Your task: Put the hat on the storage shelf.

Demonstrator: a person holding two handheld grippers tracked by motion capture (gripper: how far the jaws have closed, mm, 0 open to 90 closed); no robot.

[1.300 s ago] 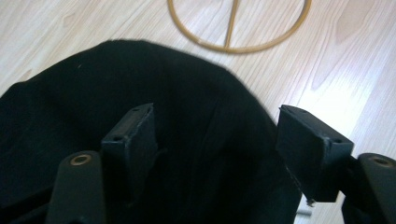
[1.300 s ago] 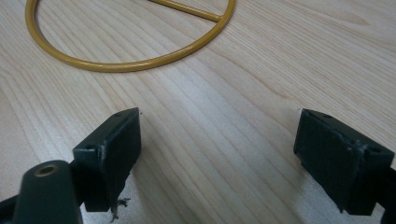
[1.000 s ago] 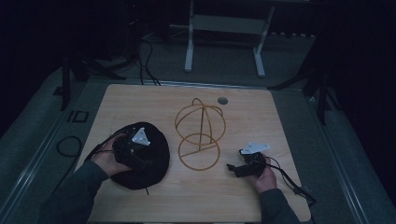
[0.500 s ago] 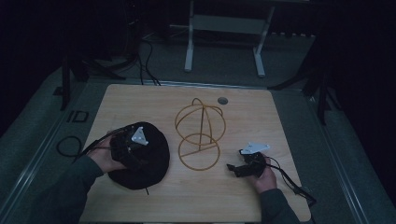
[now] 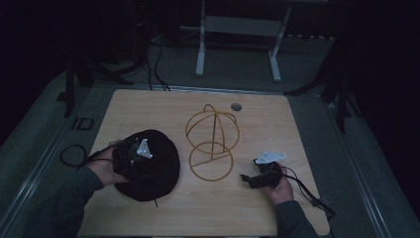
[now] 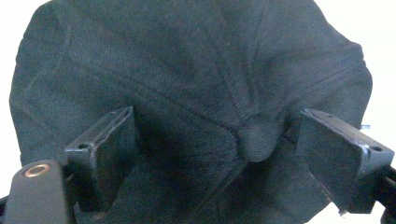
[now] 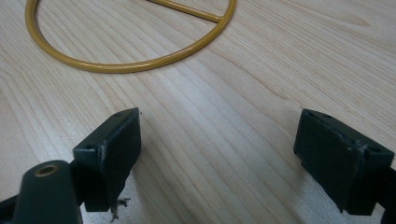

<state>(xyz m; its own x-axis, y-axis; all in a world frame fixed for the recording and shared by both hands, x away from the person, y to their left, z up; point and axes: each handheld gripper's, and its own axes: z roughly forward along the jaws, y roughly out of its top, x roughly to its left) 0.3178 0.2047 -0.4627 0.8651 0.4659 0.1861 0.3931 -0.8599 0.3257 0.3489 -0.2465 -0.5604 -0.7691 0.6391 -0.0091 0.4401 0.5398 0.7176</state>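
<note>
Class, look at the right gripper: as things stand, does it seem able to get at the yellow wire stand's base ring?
Probably yes. The right gripper sits open on bare table beside the wire stand, its base ring just ahead of the jaws, with nothing lying between them.

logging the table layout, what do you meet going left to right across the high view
left gripper over the black cap → gold wire hat stand → right gripper, with the person's right hand behind it
</note>
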